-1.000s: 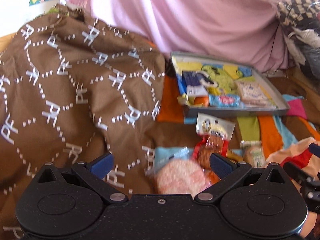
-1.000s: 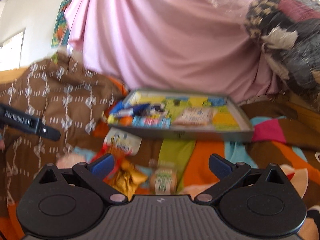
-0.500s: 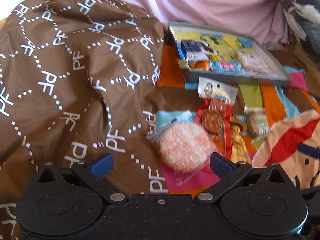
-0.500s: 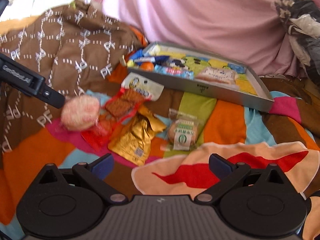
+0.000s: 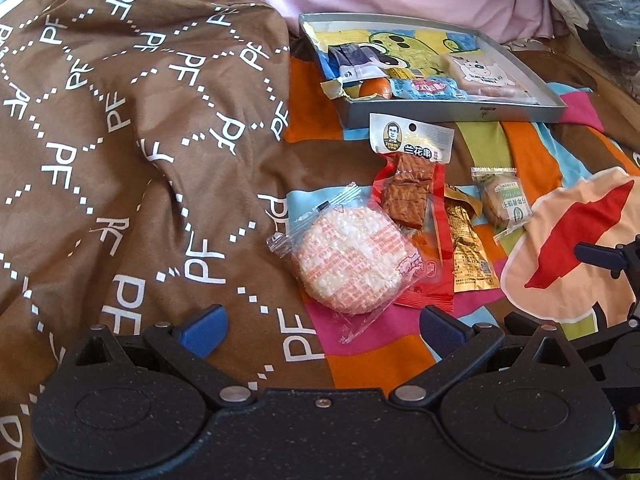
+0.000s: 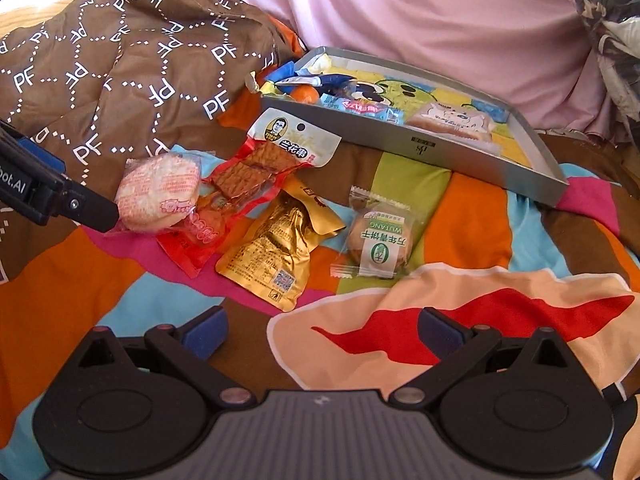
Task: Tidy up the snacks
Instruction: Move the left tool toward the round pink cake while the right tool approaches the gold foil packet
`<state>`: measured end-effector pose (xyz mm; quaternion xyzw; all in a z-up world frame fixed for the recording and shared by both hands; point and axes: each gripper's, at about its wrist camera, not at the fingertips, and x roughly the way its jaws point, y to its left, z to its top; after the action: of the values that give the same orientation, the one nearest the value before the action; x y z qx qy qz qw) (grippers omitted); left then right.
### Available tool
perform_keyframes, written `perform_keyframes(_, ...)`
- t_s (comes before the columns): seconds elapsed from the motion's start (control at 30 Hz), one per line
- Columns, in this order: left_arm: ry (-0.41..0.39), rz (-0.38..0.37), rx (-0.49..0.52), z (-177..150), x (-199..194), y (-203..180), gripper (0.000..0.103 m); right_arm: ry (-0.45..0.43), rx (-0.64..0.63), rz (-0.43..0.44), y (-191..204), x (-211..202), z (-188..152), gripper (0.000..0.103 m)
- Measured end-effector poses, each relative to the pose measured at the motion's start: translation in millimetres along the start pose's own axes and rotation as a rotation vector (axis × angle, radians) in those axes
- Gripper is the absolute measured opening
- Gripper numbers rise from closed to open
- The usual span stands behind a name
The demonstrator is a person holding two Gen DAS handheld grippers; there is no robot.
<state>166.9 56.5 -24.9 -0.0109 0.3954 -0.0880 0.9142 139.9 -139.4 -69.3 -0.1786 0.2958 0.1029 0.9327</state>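
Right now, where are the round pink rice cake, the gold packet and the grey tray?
Rice cake (image 5: 352,258), left wrist view, middle of the cake.
Gold packet (image 6: 276,250), right wrist view, middle of the foil.
Tray (image 6: 460,150), right wrist view, near wall.

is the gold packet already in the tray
No, the gold packet lies on the blanket in front of the tray, between the red packet and the green-label biscuit.
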Motion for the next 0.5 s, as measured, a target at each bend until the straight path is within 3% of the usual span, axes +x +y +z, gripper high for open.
perform_keyframes(0.3,-0.015,-0.022,0.038,5,3,-3,0.102,0.016,0.016,0.007,-2,10,7,0.103)
perform_keyframes(0.5,-0.034,-0.024,0.132,7,4,-10,0.102,0.015,0.027,0.01,-1,15,12,0.103)
